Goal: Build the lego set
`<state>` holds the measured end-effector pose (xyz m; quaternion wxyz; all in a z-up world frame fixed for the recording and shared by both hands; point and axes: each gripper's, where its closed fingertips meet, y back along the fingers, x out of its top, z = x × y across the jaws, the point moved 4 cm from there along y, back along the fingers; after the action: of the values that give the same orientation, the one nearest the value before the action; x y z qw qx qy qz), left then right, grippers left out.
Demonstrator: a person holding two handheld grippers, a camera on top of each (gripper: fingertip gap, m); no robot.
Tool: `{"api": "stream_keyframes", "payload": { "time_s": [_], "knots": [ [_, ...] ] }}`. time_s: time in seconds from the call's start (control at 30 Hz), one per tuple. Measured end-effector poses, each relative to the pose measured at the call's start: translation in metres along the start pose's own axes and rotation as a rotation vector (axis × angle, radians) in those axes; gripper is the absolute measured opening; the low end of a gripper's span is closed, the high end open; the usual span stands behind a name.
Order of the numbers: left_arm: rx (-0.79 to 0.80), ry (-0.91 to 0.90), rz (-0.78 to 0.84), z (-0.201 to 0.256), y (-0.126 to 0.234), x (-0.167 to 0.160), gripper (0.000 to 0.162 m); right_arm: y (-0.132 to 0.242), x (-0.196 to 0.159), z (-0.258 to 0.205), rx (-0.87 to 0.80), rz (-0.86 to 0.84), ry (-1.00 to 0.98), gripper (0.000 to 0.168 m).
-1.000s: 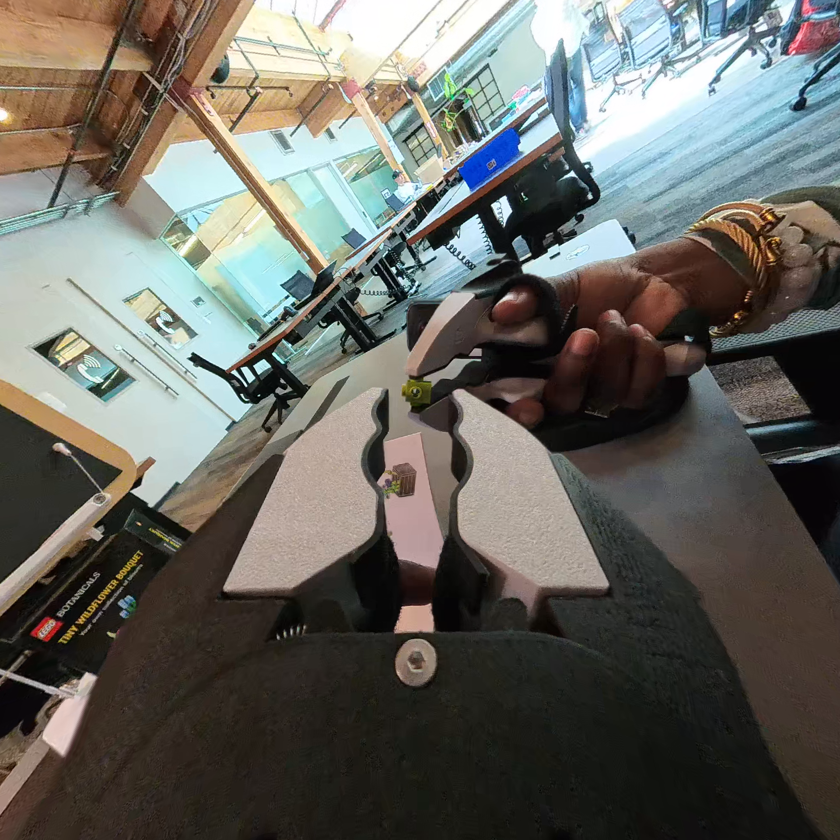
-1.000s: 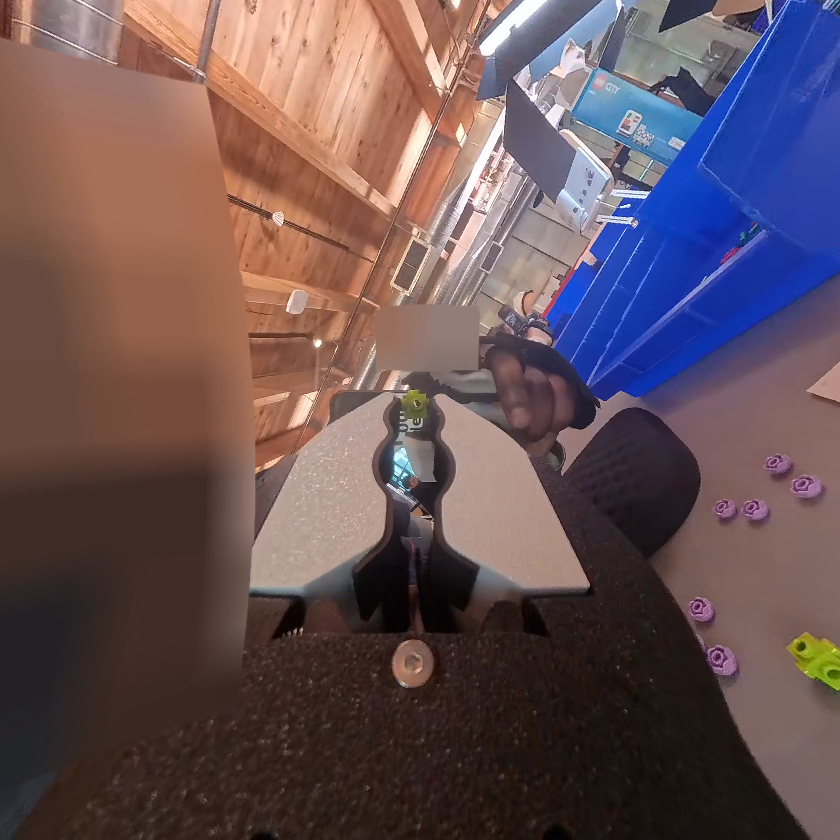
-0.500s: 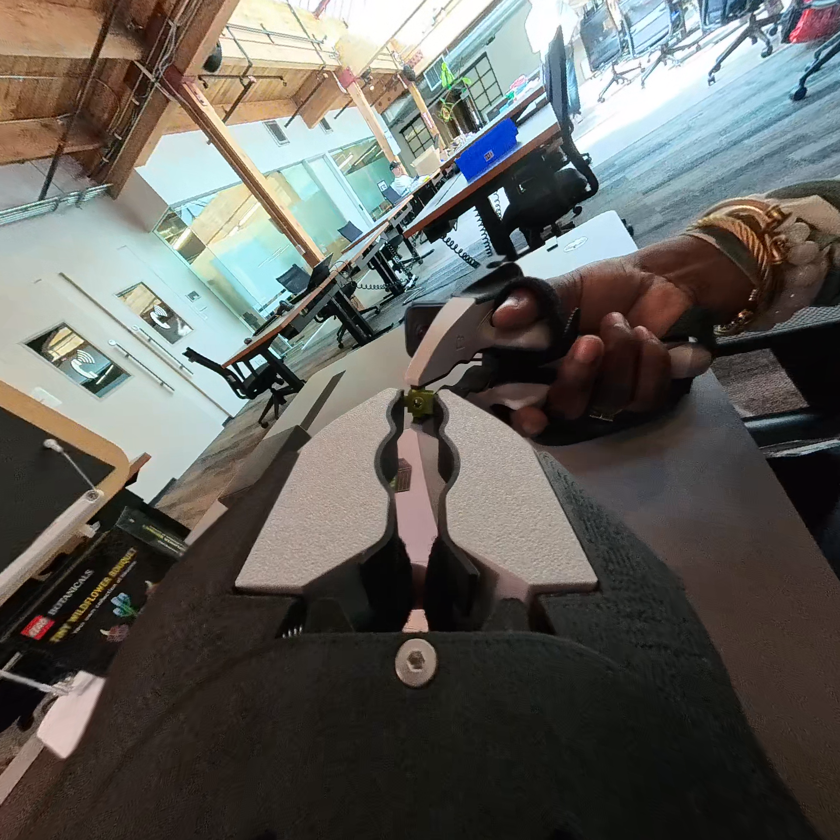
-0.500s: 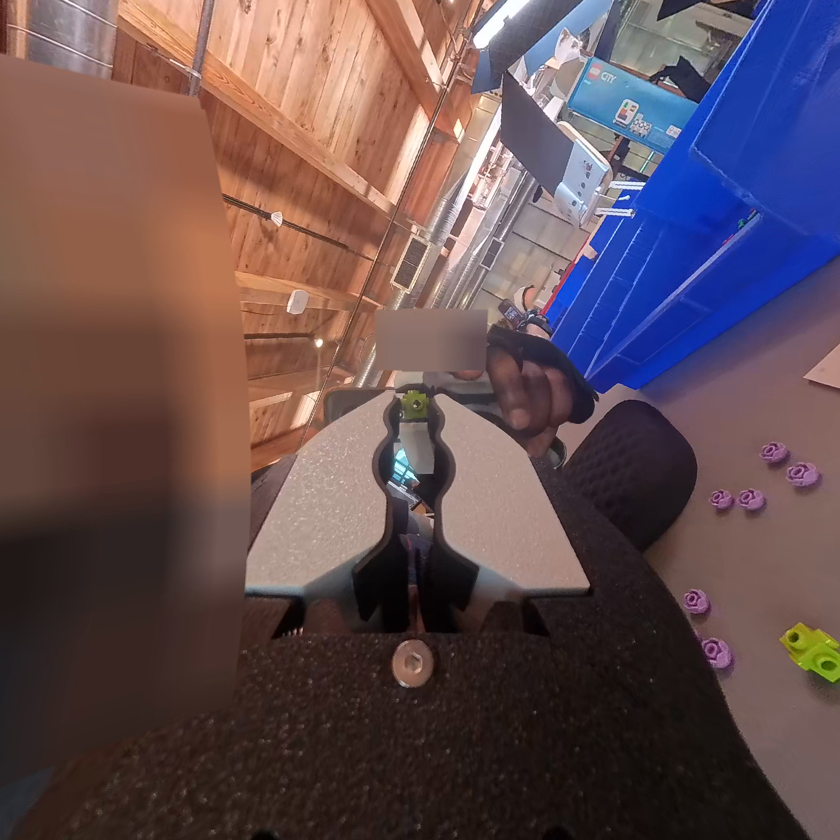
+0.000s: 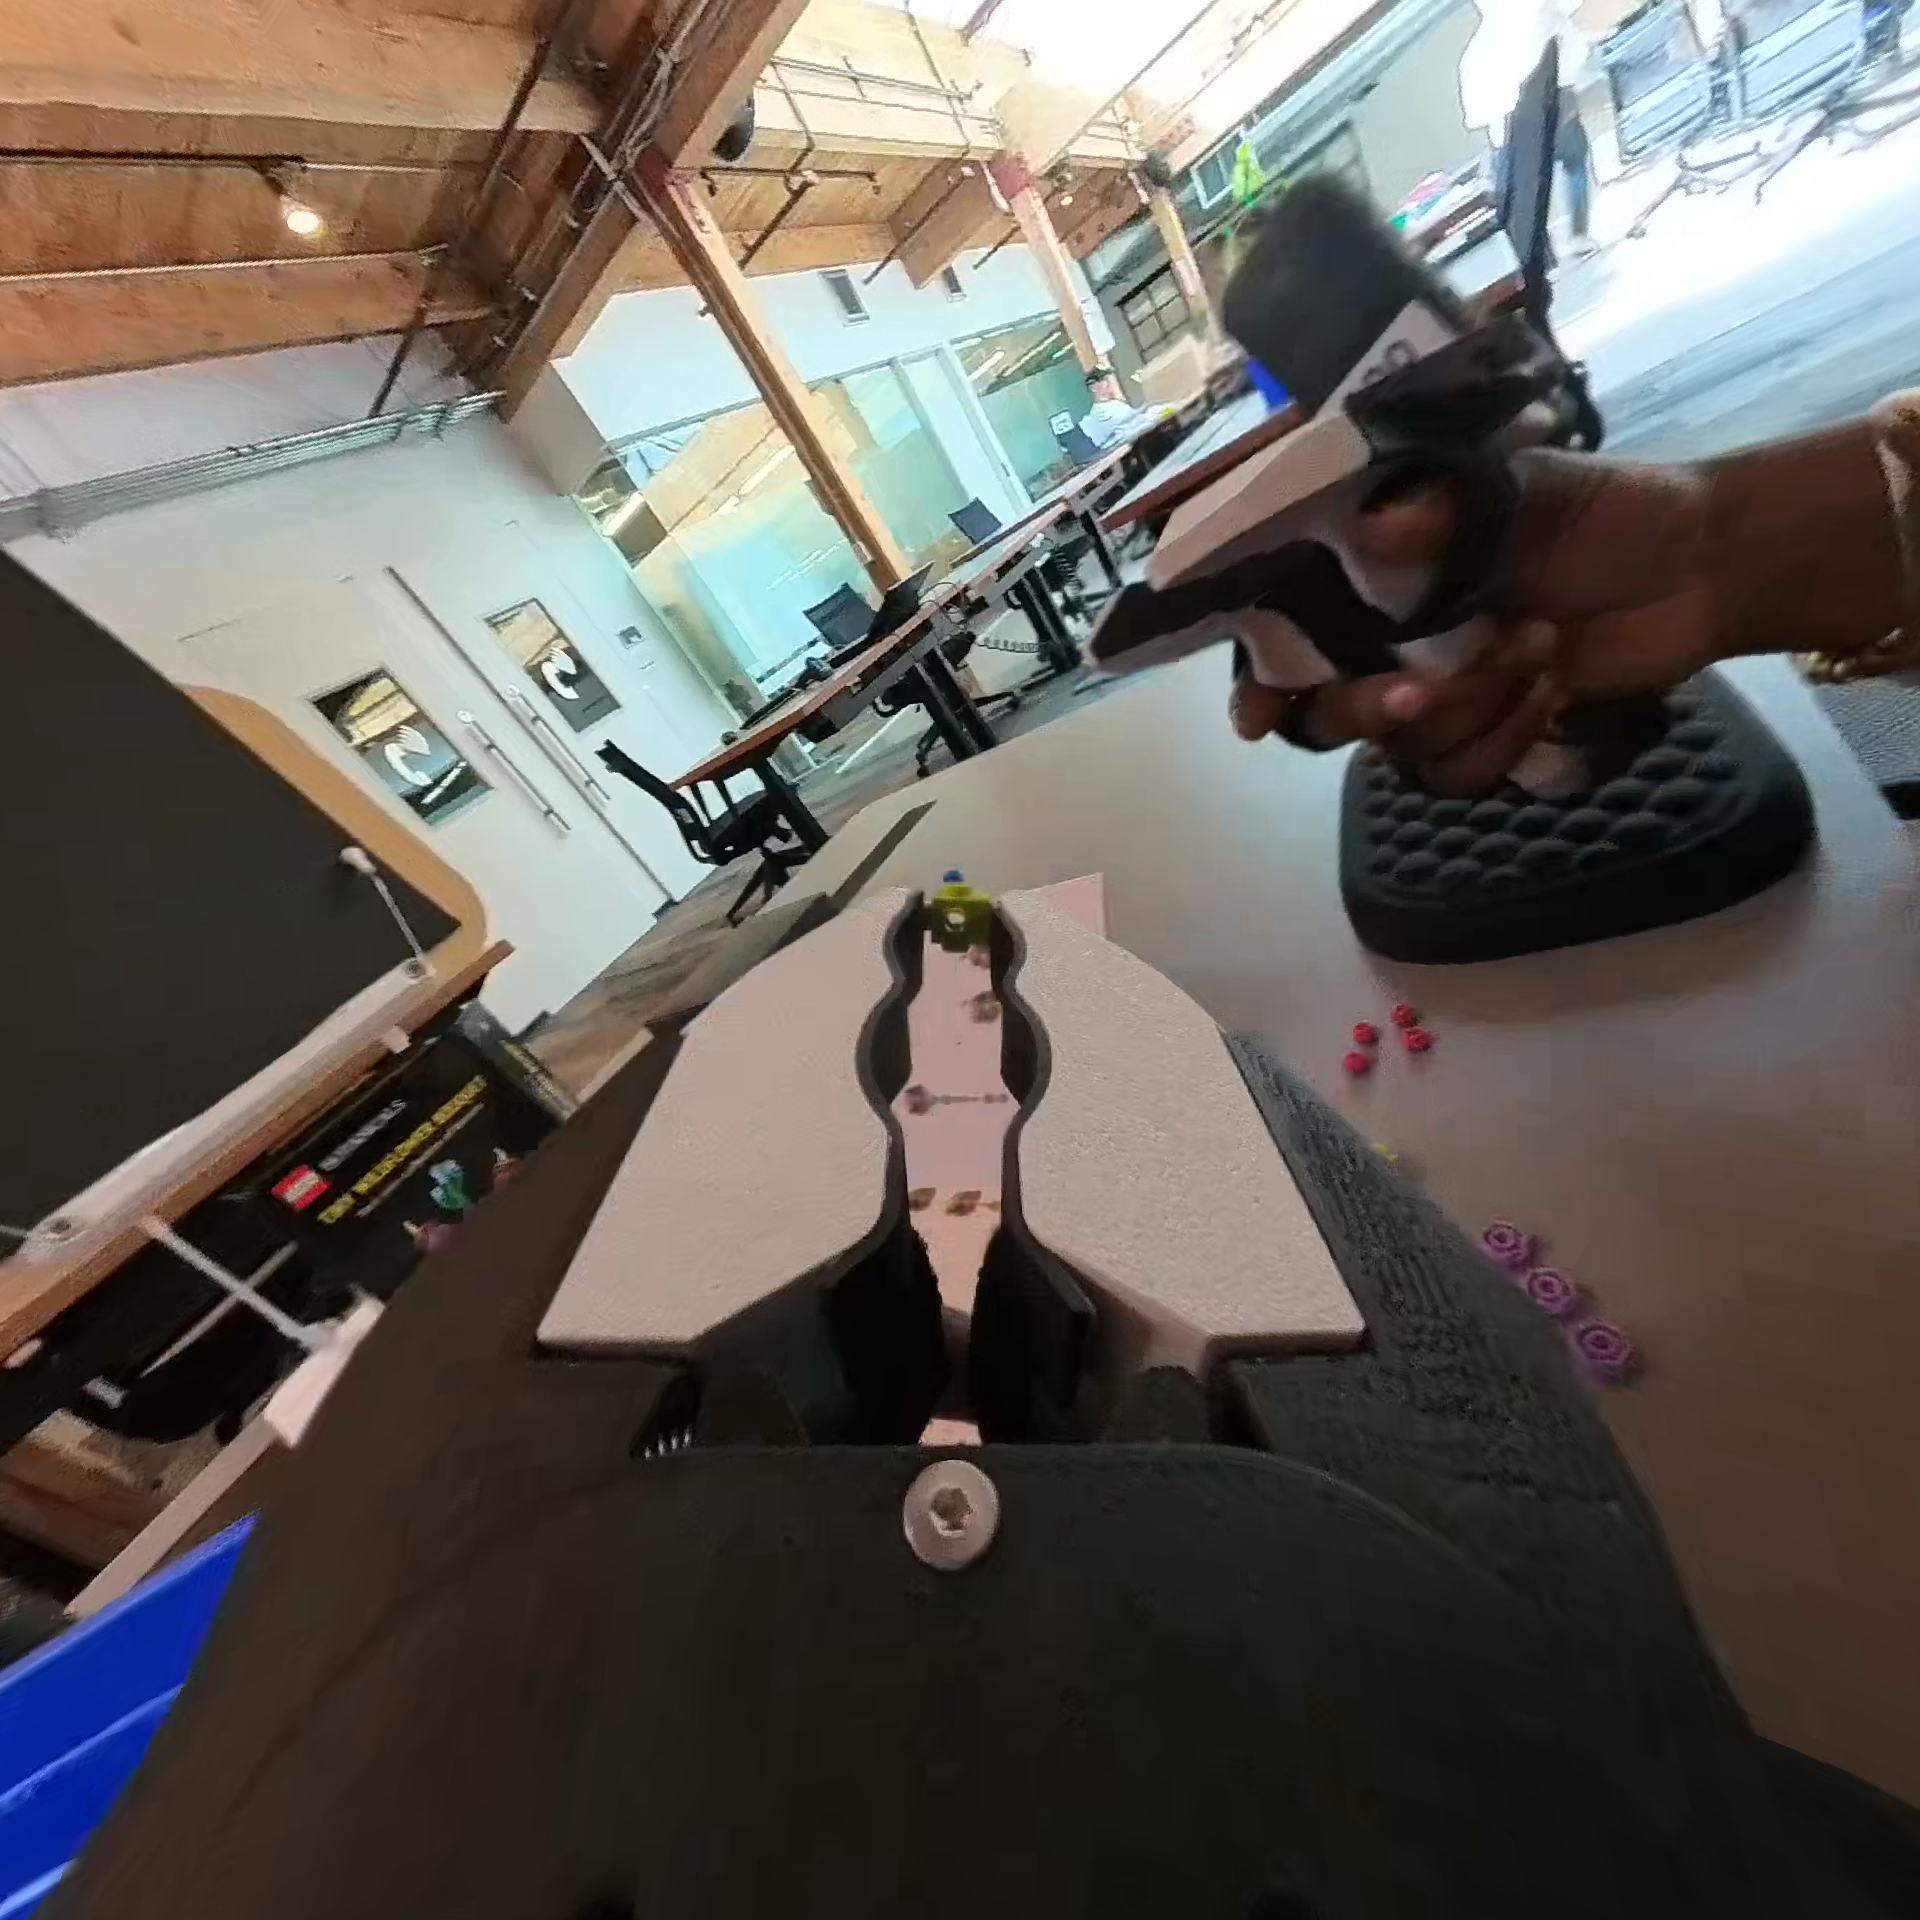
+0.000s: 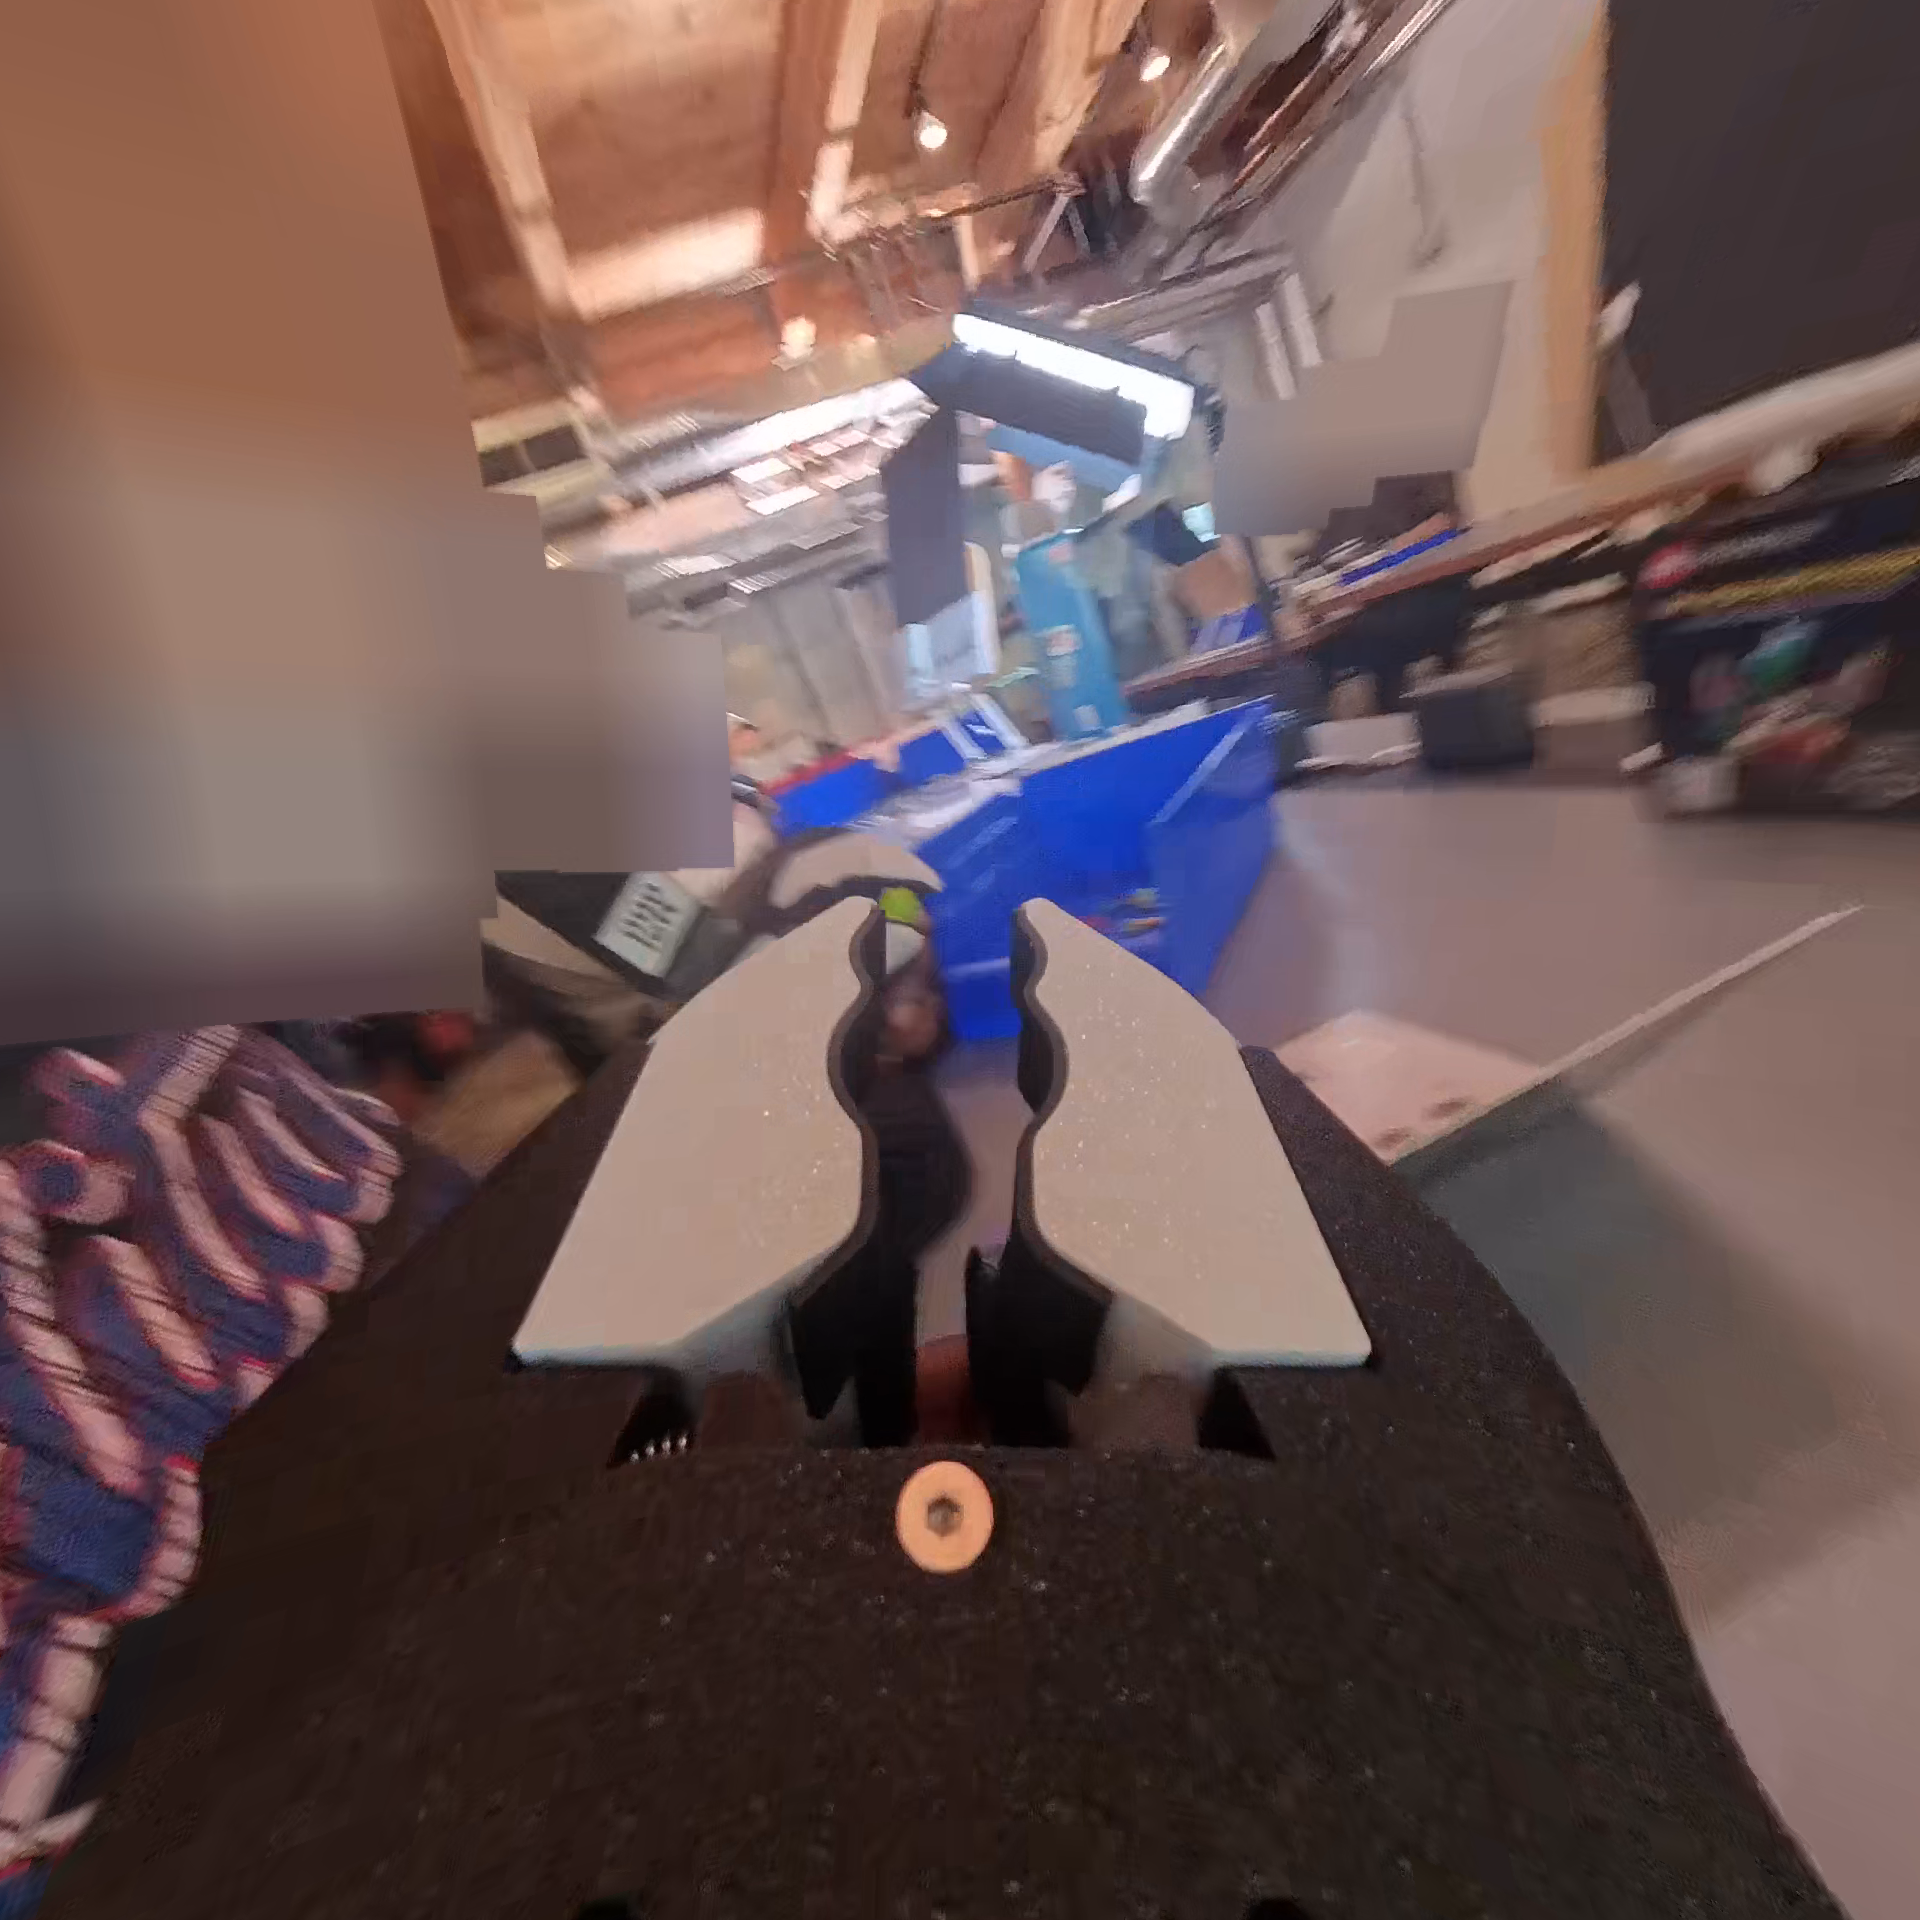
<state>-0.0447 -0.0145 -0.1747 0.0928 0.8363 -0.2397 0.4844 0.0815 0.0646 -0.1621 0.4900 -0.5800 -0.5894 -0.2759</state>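
Left wrist view: left gripper (image 5: 961,920) clenched on a small lime-green lego piece (image 5: 958,921), pinched at the very fingertips, centre of frame just above mid-height. The piece is blocky with a round hole or stud facing the camera, and carries a tiny blue bit on its top. Below it, seen through the gap between the fingers, lies a pale pink instruction sheet (image 5: 961,1081) on the grey table (image 5: 1621,1164). Right gripper (image 5: 1117,649) sits in the upper right of the frame, held in a hand (image 5: 1538,623) above a black honeycomb-textured pad (image 5: 1558,842); its tips look together from this side and nothing shows between them. Loose parts on the table at right of frame: a cluster of small red round pieces (image 5: 1387,1023) near the pad, and three purple flower-shaped pieces (image 5: 1553,1294) in a row just beside the left gripper's body. Lower left: a dark lego box (image 5: 384,1153), and a blue bin corner (image 5: 94,1745). Right wrist view, motion-blurred: right gripper (image 6: 945,925) released, a clear gap between its fingertips, nothing gripped. The lime-green lego piece (image 6: 902,906) shows as a blur just past its left fingertip, held by the other gripper. A blue bin (image 6: 1091,831) stands behind, mid-frame; a striped blue, white and red fabric (image 6: 156,1278) fills the lower left.
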Motion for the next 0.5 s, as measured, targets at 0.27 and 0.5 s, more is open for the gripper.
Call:
{"api": "stream_keyframes", "payload": {
  "time_s": [0.27,0.5],
  "knots": [
    [0.098,0.011,-0.041,-0.009,0.002,-0.016,0.012,0.023,-0.009,0.017,-0.215,-0.043,0.554,0.015],
    [0.076,0.079,-0.066,-0.008,-0.002,-0.024,0.012,0.029,-0.005,0.026,-0.26,0.032,0.487,0.012]
  ]
}}
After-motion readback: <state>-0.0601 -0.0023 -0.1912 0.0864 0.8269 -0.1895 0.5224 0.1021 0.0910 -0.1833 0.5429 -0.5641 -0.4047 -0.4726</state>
